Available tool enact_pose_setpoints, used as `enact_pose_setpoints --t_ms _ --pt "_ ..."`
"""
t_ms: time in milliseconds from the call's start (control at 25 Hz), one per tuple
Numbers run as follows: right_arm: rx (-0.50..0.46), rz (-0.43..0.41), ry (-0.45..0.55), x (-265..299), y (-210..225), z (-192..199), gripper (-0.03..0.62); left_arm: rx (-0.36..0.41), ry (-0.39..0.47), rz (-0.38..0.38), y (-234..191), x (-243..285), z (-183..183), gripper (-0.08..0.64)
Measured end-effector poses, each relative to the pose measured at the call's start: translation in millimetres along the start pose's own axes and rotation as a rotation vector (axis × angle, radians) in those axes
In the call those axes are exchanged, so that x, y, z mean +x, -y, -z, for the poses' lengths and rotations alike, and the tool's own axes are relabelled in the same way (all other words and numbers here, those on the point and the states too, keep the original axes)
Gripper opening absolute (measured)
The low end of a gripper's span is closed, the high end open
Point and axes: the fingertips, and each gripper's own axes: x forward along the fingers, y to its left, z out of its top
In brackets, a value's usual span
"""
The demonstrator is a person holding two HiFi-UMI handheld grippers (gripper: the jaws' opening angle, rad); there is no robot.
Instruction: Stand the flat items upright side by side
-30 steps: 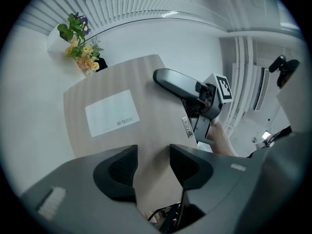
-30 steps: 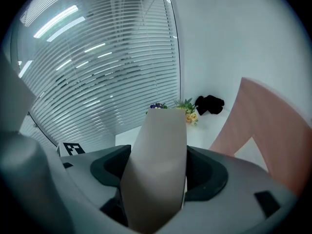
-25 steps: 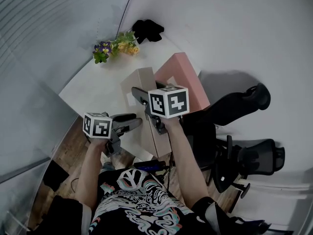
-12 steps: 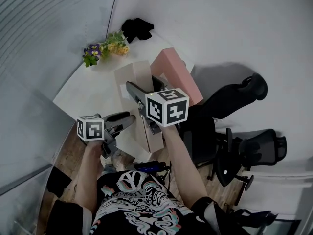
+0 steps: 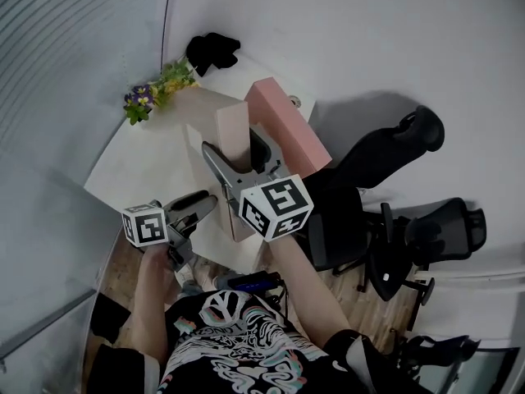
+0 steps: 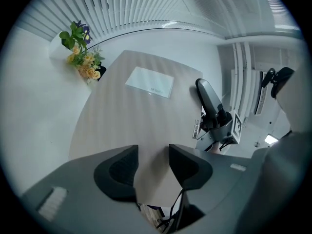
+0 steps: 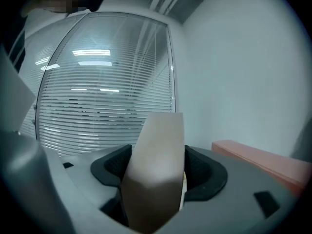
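Note:
A flat beige box (image 5: 230,121) is tipped up on the white table (image 5: 139,162), leaning steeply next to a pink box (image 5: 287,130) that stands on its edge. My right gripper (image 5: 234,150) is shut on the beige box's narrow side; in the right gripper view the box (image 7: 158,160) fills the gap between both pads, with the pink box (image 7: 258,160) at the right. My left gripper (image 5: 205,203) hovers by the beige box's lower near corner, open. In the left gripper view the box's broad face (image 6: 126,116) with a white label (image 6: 150,82) lies beyond the left gripper (image 6: 153,167).
A bunch of flowers (image 5: 156,89) and a black object (image 5: 212,52) sit at the table's far end. Black office chairs (image 5: 394,228) stand to the right of the table. A dark device with a cable (image 5: 246,281) lies at the near edge.
The right gripper has swung upward with the beige box, tipping it from a low slant to a steep lean beside the pink box. The left gripper has barely moved.

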Motion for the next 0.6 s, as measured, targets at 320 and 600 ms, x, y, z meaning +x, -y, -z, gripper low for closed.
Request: enact_pose_setpoints --t_ms 320,600 --pt "-0.026 0.050 0.097 -17.4 4.1 -1.1 0.328 -0.018 -0.039 0.003 -3.3 6.5 8.5 0.186" --pt "-0.055 0.065 0.179 -36.8 0.3 2.7 0.328 -0.004 -0.087 -0.033 -12.1 6.5 18.4 0.186"
